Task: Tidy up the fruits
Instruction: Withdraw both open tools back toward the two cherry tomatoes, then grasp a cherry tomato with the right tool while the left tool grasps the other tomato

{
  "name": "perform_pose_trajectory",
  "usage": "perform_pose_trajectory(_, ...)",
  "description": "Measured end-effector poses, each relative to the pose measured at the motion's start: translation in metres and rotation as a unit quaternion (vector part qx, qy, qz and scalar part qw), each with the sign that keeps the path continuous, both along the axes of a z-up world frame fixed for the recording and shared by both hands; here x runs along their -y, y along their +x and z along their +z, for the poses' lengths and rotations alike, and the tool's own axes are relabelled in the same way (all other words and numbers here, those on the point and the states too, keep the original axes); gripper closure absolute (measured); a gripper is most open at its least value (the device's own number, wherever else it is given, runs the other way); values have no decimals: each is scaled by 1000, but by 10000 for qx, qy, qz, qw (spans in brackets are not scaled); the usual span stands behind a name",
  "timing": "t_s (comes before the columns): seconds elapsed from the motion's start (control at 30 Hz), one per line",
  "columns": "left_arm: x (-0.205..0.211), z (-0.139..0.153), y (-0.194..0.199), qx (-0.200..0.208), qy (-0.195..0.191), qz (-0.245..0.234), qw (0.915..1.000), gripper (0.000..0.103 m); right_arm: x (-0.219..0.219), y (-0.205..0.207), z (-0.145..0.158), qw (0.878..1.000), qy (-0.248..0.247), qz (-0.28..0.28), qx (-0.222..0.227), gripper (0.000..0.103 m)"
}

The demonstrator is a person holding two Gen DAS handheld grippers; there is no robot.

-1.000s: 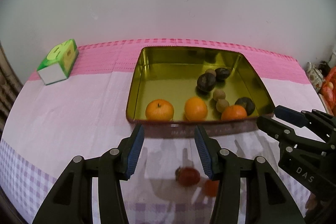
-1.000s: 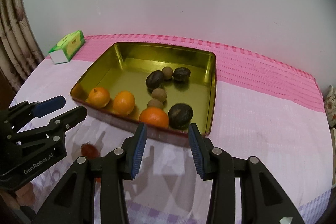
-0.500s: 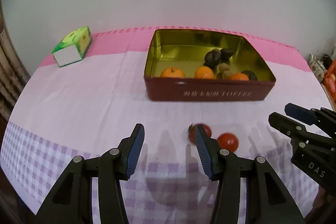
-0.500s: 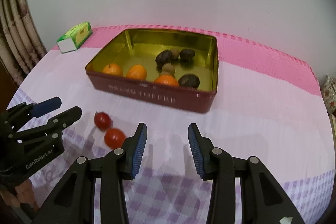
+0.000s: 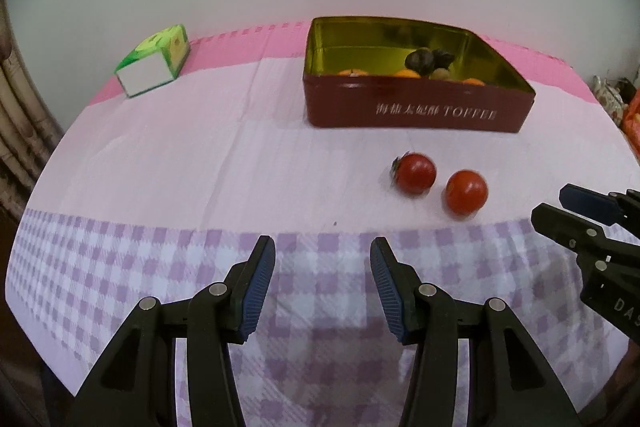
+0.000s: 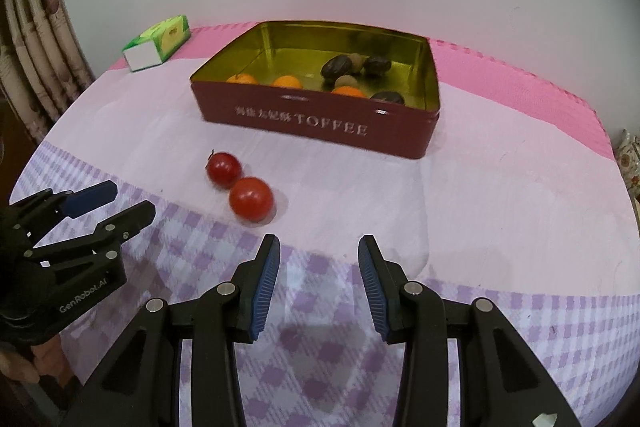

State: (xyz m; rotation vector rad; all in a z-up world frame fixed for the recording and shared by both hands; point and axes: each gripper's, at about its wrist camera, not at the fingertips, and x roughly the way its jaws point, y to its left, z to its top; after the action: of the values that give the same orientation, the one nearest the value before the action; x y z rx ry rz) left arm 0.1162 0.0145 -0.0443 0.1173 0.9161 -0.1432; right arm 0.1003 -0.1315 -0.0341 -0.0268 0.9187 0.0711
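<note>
Red tomatoes (image 6: pixel 251 198) (image 6: pixel 223 167) remain on tablecloth (image 6: pixel 500 195) before tin (image 6: pixel 320 125) — oranges (image 6: pixel 285 81) inside; left gripper (image 5: pixel 322 279) and right gripper (image 6: pixel 319 277) both released, empty.

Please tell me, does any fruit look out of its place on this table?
Yes. Two red tomatoes lie loose on the tablecloth, in front of the toffee tin, while the oranges and dark fruits are inside it. Both grippers are open and hold nothing.
</note>
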Motion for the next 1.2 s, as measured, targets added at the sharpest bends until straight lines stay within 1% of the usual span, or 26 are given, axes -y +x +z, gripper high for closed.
perform_pose_trajectory(0.47, -14, -12, -1, -121, -18, 165, 9998, 52, -13, 5, -14, 9997, -11, 84, -232, 64)
perform_pose_trajectory(0.77, -18, -14, 1, -100, -103, 189, 9997, 51, -27, 16, -22, 9992, -3, 234, -337, 64)
perform_pose_trajectory(0.9, -19, -14, 4, -117, -173, 267, 9994, 47, -35, 21, -23, 9990, -111, 325, -275, 63)
perform_pose_trajectory(1.2, -22, -14, 5, -119, -244, 295, 9992, 47, -43, 38, -24, 9989, -207, 395, -152, 62)
